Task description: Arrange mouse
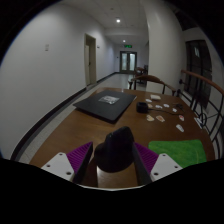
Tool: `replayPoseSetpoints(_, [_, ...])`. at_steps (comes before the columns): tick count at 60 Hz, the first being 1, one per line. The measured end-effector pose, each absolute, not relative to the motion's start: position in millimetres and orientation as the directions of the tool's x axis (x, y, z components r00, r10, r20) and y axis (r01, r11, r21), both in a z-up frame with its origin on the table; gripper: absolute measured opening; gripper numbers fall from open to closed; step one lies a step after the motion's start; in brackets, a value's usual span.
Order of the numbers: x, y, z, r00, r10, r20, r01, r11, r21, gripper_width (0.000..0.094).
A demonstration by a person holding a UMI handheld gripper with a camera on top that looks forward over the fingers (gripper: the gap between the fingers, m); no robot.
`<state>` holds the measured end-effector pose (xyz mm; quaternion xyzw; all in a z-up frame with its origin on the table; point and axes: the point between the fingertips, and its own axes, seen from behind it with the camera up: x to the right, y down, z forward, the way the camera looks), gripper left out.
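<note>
A dark mouse (115, 152) sits between my two fingers, held above the wooden table (70, 130). My gripper (113, 165) is shut on it: the purple pads (80, 157) press against its left and right sides. The mouse's front points ahead toward a black mouse mat (108, 104) lying flat on the table beyond the fingers. The mouse's underside is hidden.
A green cloth (180, 151) lies on the table right of the fingers. Small white items (156, 118) and a dark object (143, 107) lie beyond the mat to the right. A railing (200, 90) runs along the right; a corridor with doors extends behind.
</note>
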<state>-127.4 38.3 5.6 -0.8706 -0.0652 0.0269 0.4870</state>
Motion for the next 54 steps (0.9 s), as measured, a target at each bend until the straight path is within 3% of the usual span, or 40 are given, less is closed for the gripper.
replayPoseSetpoints(10, [-144.8,72.7,4.6,0.989,0.150,0.001,0.083,-0.538,-0.839,0.0781])
replayPoseSetpoints(12, [-146.5,76.9,2.7,0.988,0.154,0.010,0.093,-0.544,-0.834,0.0731])
replayPoseSetpoints(16, [-144.4,82.3,-0.7,0.989,0.141,0.035,0.107,-0.547,-0.830,0.0442])
replayPoseSetpoints(25, [-150.6,82.3,5.0,0.983,0.186,0.016,0.108,-0.500,-0.859,0.0278])
replayPoseSetpoints(31, [-158.9,65.2,24.8,0.962,0.271,0.012,0.141,-0.463,-0.875,0.0253])
replayPoseSetpoints(45, [-51.0,14.9,156.9,0.985,0.140,0.103,0.133,-0.225,-0.965,0.0253])
replayPoseSetpoints(49, [7.7,5.9,164.0,0.993,0.034,0.115,0.120,-0.221,-0.968,0.0251])
replayPoseSetpoints(54, [64.9,1.2,127.1,0.991,-0.064,0.119,0.095,-0.294,-0.951,0.0251])
